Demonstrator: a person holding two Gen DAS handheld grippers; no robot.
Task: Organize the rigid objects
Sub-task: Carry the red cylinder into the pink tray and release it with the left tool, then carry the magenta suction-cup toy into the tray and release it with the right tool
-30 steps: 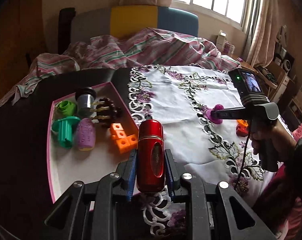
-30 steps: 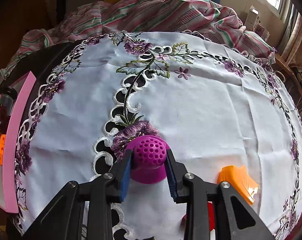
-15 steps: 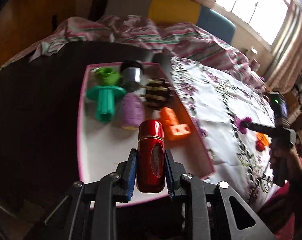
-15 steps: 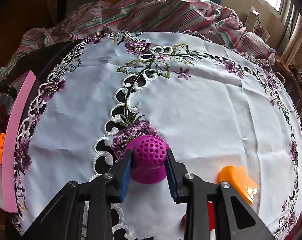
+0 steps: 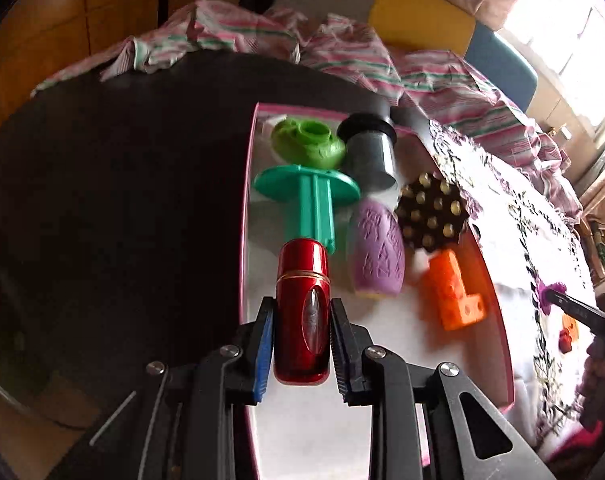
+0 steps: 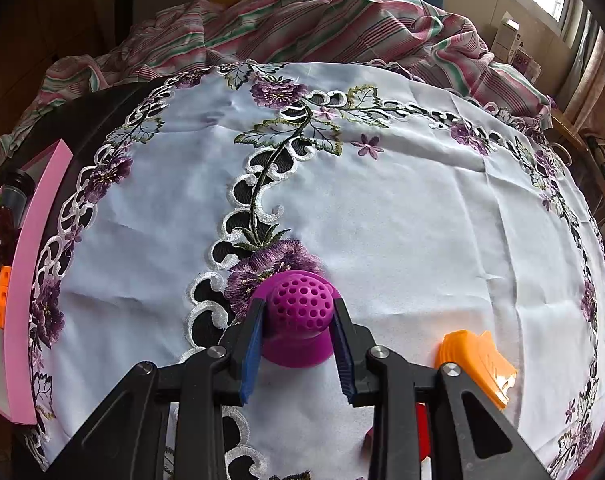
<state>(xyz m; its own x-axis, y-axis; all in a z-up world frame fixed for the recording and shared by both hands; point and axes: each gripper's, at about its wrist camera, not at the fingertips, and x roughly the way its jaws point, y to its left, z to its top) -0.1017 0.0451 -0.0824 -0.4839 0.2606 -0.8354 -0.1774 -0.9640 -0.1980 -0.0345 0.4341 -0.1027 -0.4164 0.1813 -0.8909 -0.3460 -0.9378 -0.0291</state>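
Left wrist view shows the left gripper (image 5: 301, 334) squeezed tight on a shiny red bottle (image 5: 302, 312), held over the near left part of the pink tray (image 5: 244, 240). Going left to right in the tray, there is a green lump (image 5: 307, 147), a teal flanged piece (image 5: 308, 196), a grey cup with a black cap (image 5: 369, 150), a purple egg (image 5: 376, 254), a brown spiky ball (image 5: 430, 216) and an orange block (image 5: 450, 292).

To do this step well, I think the bottle should go down slowly onto the bare white floor near the teal piece, not on top of it, and the pads should let go only when it rests.

Right wrist view shows what the other misses: the right gripper (image 6: 298, 344) pinching a purple ball with holes (image 6: 300, 314) that seems to sit on the white flowered cloth (image 6: 402, 208). An orange clip (image 6: 476, 366) lies just beside it. Only the tray's edge shows there.
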